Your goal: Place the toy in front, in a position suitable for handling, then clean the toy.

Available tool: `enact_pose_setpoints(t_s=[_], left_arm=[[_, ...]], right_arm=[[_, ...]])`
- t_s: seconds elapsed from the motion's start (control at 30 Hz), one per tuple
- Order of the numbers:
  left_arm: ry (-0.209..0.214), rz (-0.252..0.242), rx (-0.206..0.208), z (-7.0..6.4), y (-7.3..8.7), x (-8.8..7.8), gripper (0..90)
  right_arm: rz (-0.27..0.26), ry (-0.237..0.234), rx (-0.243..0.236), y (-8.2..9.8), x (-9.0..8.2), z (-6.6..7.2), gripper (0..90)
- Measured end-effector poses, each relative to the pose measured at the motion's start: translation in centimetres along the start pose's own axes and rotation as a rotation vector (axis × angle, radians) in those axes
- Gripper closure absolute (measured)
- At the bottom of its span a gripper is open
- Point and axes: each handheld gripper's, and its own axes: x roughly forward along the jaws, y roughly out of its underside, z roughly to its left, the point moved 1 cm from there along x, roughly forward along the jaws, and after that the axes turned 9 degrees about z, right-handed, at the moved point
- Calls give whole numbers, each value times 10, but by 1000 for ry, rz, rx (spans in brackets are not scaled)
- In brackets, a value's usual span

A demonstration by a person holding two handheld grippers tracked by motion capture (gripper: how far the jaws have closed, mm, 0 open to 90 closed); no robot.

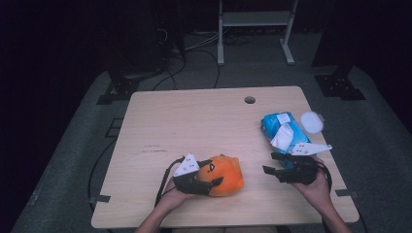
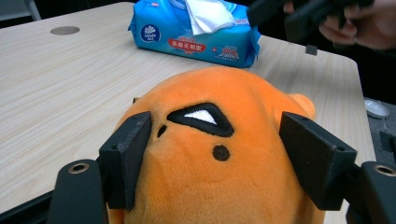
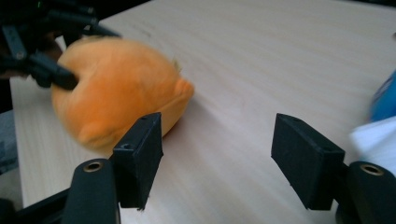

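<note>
High view: I'm looking down on the table. Left gripper is sitting at about 6 o'clock, jaws straddling the orange plush. Right gripper is hovering at 4 o'clock, just beside the blue wipes pack, jaws spread, holding nothing. A white lid is lying at the 3 o'clock edge, beside the pack.

Left gripper view: left gripper is closing around the plush; both jaws are touching the fur, left one denting it slightly, so I'm calling it a light pinch. The pack is sitting at 12 o'clock, a wipe sticking out of the top.

Right gripper view: right gripper is wide open over bare wood. Plush is blurring at 10 o'clock.

Risks, as I'm judging it: the plush is soft and round, so a shallow hold could be squeezing it out of the jaws on a lift. The right gripper is close to the loose wipe and could be snagging it or nudging the pack toward the edge.
</note>
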Motion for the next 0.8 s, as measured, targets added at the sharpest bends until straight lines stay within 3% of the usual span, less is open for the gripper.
enact_pose_setpoints(t_s=[0.17,0.3,0.4,0.8], left_arm=[[5,0,-6,0,1,0,265],[7,-1,-11,0,1,1,260],[5,2,-8,0,1,1,254],[12,-1,-13,0,3,0,242]], right_arm=[[-61,47,11,-17,-17,-16,325],[-71,103,11,-26,-25,-31,325],[-60,162,21,-31,-26,-48,325],[12,226,80,-29,-5,-88,340]])
